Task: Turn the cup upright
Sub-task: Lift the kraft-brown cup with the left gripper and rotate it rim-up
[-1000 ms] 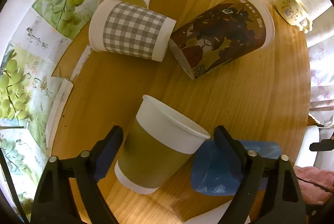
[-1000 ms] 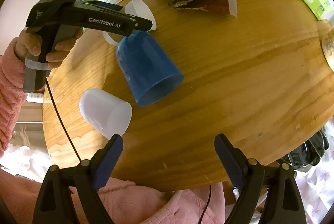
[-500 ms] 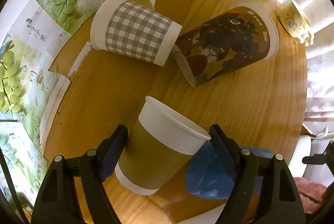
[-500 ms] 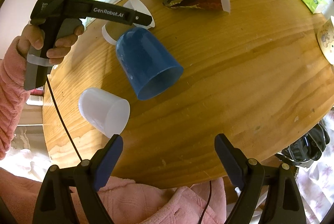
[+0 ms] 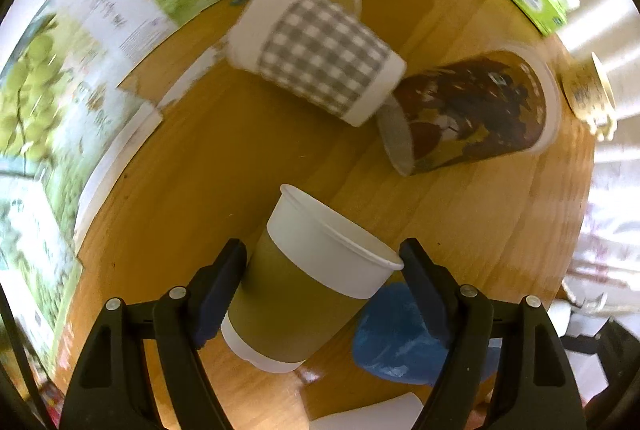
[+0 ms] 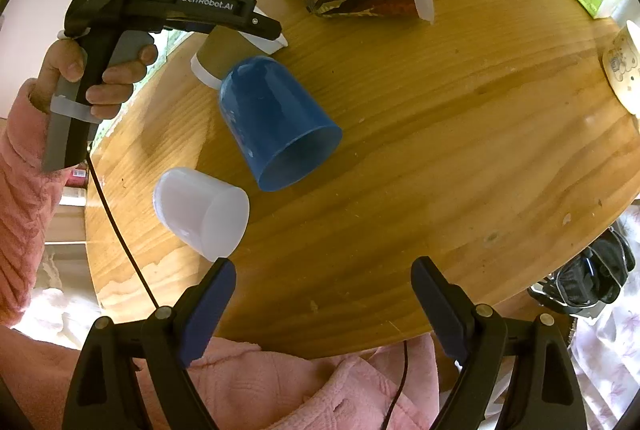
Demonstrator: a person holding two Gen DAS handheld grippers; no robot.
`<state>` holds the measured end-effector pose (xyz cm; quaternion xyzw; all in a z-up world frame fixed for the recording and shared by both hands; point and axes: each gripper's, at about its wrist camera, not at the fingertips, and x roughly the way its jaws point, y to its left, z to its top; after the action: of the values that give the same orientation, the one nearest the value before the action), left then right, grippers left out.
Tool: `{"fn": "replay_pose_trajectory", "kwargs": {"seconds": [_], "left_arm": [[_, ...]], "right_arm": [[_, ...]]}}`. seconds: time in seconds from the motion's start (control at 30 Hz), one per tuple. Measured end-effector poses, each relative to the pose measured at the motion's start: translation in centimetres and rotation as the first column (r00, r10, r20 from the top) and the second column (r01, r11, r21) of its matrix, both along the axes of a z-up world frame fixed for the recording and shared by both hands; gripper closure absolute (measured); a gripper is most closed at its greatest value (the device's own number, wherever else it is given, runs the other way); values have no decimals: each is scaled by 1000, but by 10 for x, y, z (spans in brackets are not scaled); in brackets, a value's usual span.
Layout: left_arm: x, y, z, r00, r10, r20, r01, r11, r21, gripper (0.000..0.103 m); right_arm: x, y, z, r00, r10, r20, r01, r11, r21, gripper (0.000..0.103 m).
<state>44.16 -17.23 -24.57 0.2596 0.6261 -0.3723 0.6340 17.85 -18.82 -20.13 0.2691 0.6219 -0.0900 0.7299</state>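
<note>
my left gripper (image 5: 322,260) is open around the lying paper cup (image 5: 304,290); next i must close and tip it upright.

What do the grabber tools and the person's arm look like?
Each tool is black plastic with two fingers tipped by dark blue pads and small silver screws. The left tool shows in the right wrist view with a grey pistol handle, white "GenRobot.AI" lettering and a thin black cable. The hand holding it wears a fuzzy pink sleeve. The right tool looks alike.
</note>
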Motion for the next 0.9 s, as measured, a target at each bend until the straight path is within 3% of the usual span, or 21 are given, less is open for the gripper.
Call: {"fn": "replay_pose_trajectory", "kwargs": {"seconds": [0.23, 0.43, 0.73, 0.9], "left_arm": [[22, 37, 17, 985, 169, -22, -169, 985, -21, 22], [25, 78, 46, 952, 306, -7, -306, 951, -46, 22], [-21, 106, 73, 891, 454, -5, -454, 889, -57, 22], [-56, 112, 80, 841, 541, -16, -541, 839, -63, 22]], "right_arm": [[-6, -3, 4, 1000, -6, 27, 6, 1000, 8, 13], [-10, -5, 10, 998, 11, 57, -12, 1000, 13, 13], [-21, -24, 22, 990, 37, 140, -42, 998, 38, 13], [-28, -41, 31, 982, 56, 183, -66, 996, 52, 13]]}}
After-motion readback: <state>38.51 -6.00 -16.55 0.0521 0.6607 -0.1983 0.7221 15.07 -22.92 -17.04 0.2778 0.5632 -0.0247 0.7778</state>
